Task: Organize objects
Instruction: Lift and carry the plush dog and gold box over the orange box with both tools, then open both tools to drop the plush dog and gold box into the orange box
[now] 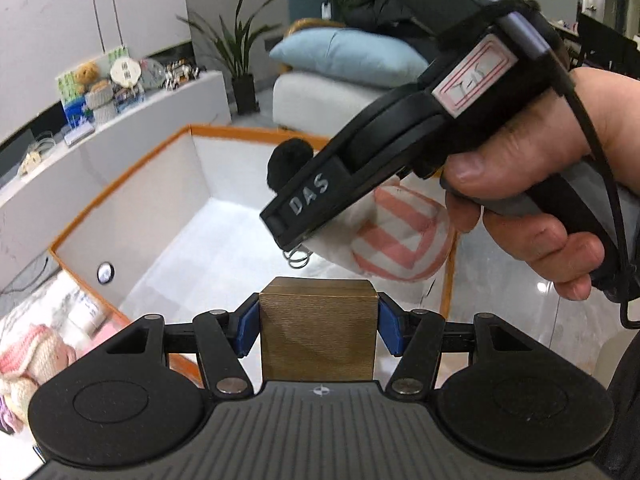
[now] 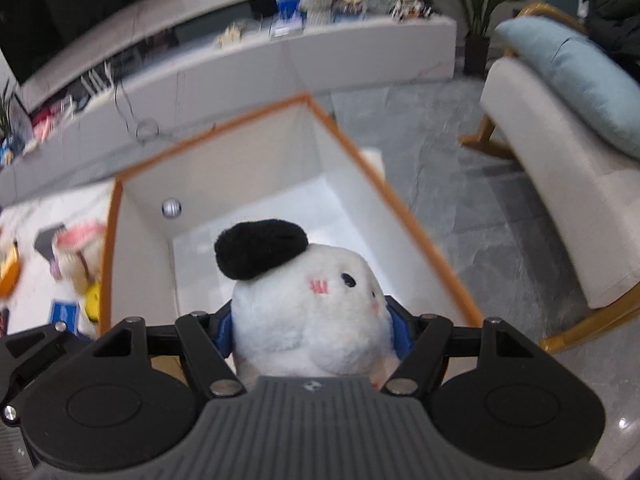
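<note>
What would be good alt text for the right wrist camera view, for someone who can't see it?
The right gripper clamps a white plush toy with a black tuft and pink cheeks above an open white storage box with an orange rim. Behind it are a grey floor, a low white cabinet and a cushioned chair.

brass block [image 1: 318, 328] clamped in jaws, white bin [image 1: 160, 184]

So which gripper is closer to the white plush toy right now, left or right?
Right. The right gripper is clamped on the white plush toy; the left gripper holds a brown block just beside it.
</note>
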{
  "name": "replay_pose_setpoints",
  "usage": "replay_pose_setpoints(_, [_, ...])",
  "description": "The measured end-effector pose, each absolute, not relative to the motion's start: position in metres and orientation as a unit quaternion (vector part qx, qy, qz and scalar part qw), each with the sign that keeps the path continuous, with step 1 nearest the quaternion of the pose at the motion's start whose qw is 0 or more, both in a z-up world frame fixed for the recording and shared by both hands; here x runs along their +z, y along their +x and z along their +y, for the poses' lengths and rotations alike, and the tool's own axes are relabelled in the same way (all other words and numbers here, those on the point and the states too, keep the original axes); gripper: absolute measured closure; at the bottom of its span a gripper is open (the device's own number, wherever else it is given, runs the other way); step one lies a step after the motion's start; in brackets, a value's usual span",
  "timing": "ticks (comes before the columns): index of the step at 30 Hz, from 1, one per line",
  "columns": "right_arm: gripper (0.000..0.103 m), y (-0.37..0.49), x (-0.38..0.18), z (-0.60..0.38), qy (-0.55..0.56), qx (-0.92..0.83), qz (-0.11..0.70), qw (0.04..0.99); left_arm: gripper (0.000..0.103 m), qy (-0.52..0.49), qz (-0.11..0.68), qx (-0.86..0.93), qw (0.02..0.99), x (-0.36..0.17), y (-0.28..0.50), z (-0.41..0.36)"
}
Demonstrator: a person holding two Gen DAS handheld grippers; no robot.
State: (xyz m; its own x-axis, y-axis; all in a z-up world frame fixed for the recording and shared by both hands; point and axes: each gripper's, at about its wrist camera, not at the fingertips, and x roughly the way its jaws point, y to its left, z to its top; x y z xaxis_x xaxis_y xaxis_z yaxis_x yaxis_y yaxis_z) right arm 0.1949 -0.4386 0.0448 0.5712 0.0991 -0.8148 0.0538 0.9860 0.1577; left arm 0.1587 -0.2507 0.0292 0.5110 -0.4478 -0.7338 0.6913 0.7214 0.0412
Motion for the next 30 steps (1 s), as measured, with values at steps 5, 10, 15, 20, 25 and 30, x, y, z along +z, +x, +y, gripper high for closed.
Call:
replay_pose_setpoints(5, [0.031, 0.204, 0.03, -0.425, 0.054, 0.02, 0.488, 0.871, 0.034, 0.174, 0.382, -0.328, 0.846, 0.024, 0.164, -0.249])
replay_pose_setpoints(10, [0.03, 0.202, 0.021, -0.42, 0.045, 0.013, 0.501, 0.864, 0.034, 0.164, 0.388, -0.329, 0.845, 0.026, 0.164, -0.25])
replay_pose_setpoints(15, [0.03, 0.201, 0.017, -0.419, 0.039, 0.008, 0.505, 0.862, 0.034, 0.163, 0.388, -0.329, 0.845, 0.026, 0.163, -0.25])
replay_pose_setpoints(20, [0.025, 0.201, 0.021, -0.416, 0.027, 0.001, 0.507, 0.861, 0.022, 0.15, 0.386, -0.336, 0.846, 0.03, 0.163, -0.25])
replay_pose_setpoints(25, [0.018, 0.197, 0.036, -0.416, 0.032, -0.002, 0.484, 0.874, 0.005, 0.103, 0.383, -0.345, 0.851, 0.041, 0.166, -0.24])
replay_pose_setpoints(30, [0.018, 0.19, 0.051, -0.415, 0.036, -0.007, 0.452, 0.891, 0.005, 0.1, 0.333, -0.352, 0.869, 0.066, 0.147, -0.216])
